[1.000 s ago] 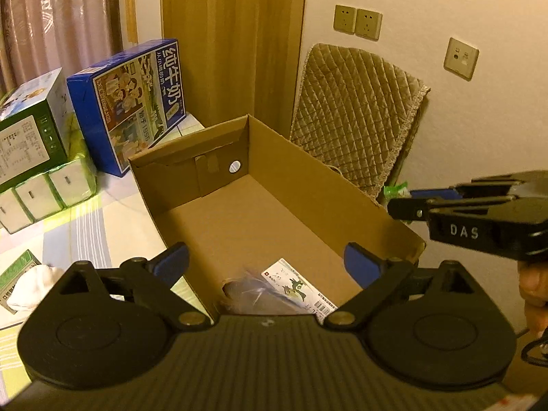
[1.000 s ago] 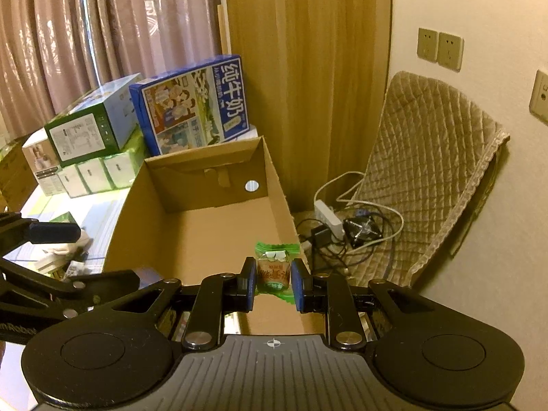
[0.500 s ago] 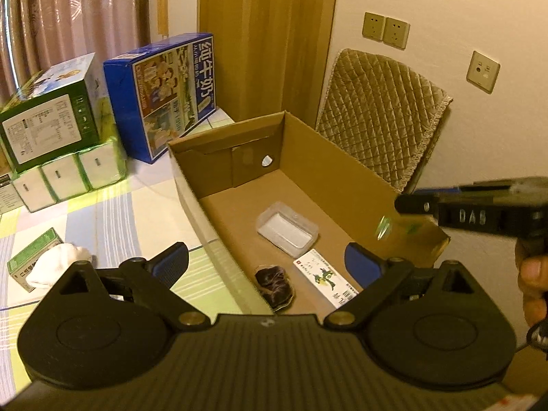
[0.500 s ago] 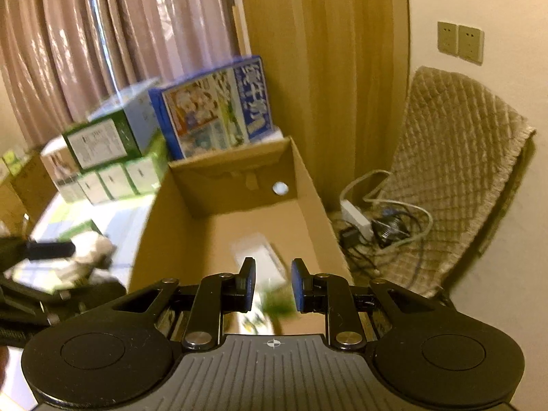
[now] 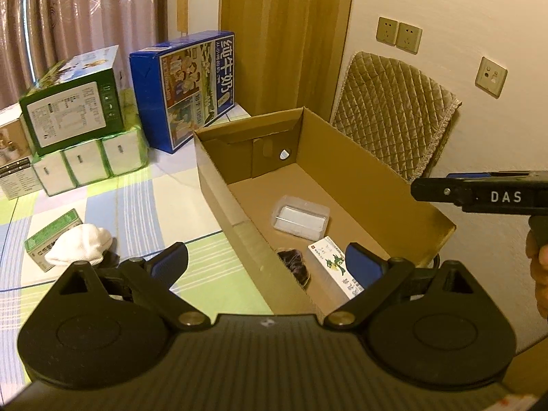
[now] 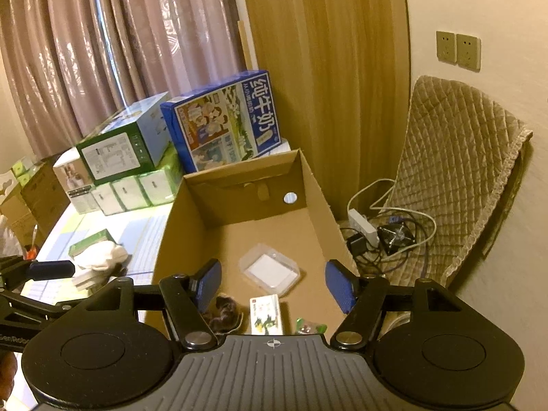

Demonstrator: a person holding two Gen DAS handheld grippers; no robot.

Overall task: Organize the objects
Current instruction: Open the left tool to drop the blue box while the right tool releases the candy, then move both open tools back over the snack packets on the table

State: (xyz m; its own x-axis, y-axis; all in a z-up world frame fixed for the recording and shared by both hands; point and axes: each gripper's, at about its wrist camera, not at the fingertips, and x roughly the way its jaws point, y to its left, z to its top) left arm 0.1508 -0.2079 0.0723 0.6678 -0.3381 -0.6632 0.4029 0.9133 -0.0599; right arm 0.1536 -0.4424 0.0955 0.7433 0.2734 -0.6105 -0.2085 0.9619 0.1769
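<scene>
An open cardboard box point(image 5: 394, 185) point(image 6: 318, 185) sits at the table's right edge. Inside lie a clear plastic case point(image 5: 300, 217) point(image 6: 269, 270), a white card box with a green dragon point(image 5: 334, 267) point(image 6: 266, 315), a dark furry item point(image 5: 295, 264) point(image 6: 224, 313) and a green snack packet point(image 6: 310, 327). My right gripper point(image 6: 275, 286) hangs open above the box's near end, empty; in the left wrist view it point(image 5: 455, 188) shows side-on over the right wall. My left gripper point(image 5: 265, 262) is open and empty, straddling the box's left wall. A white sock point(image 5: 80, 245) point(image 6: 102, 257) rests on a small green box point(image 5: 51, 234).
Stacked green and white cartons point(image 5: 72, 126) and a blue milk carton box point(image 5: 191, 89) stand at the back of the checked tablecloth point(image 5: 137, 212). A quilted chair point(image 6: 455, 185) and a power strip with cables point(image 6: 370, 229) are right of the box.
My right gripper opened and let the green snack packet fall into the box, then rose. My left gripper drew back and up, so more of the table shows.
</scene>
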